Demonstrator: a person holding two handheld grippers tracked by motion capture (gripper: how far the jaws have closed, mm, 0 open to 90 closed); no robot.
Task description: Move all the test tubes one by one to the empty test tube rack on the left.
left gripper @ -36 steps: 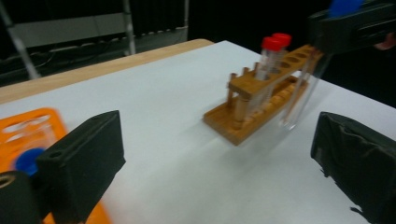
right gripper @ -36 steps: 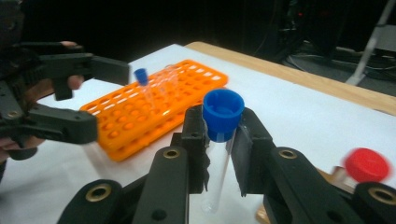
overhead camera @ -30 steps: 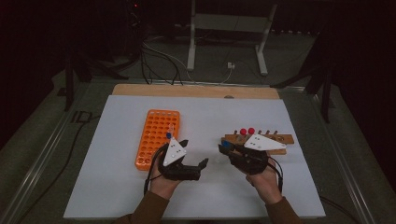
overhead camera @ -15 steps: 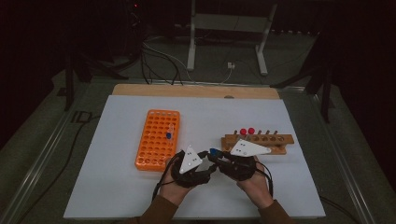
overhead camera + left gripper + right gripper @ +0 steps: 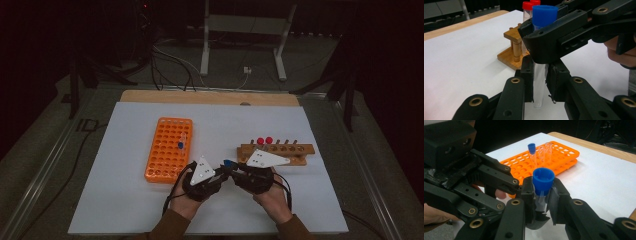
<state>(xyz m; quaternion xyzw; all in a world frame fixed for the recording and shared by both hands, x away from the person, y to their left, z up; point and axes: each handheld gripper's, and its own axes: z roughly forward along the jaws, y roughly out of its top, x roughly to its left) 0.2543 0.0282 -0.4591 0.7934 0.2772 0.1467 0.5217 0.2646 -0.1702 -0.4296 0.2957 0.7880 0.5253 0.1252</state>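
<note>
A clear tube with a blue cap (image 5: 544, 12) stands upright between both grippers above the white mat. My left gripper (image 5: 539, 75) is shut on the tube's lower part (image 5: 539, 85). My right gripper (image 5: 541, 195) is shut on the same tube just under its blue cap (image 5: 543, 178). In the high view the left gripper (image 5: 220, 172) and right gripper (image 5: 232, 169) meet tip to tip at the mat's front centre, with the blue cap (image 5: 227, 162) between them.
An orange tube rack (image 5: 170, 147) lies left of the grippers and holds a blue-capped tube (image 5: 532, 148) and uncapped clear tubes (image 5: 547, 148). A wooden rack (image 5: 277, 150) with two red-capped tubes (image 5: 265, 141) stands close behind the right gripper.
The two grippers have come together from apart: the left moved right, the right moved left. Both now hold the blue-capped tube between them.
</note>
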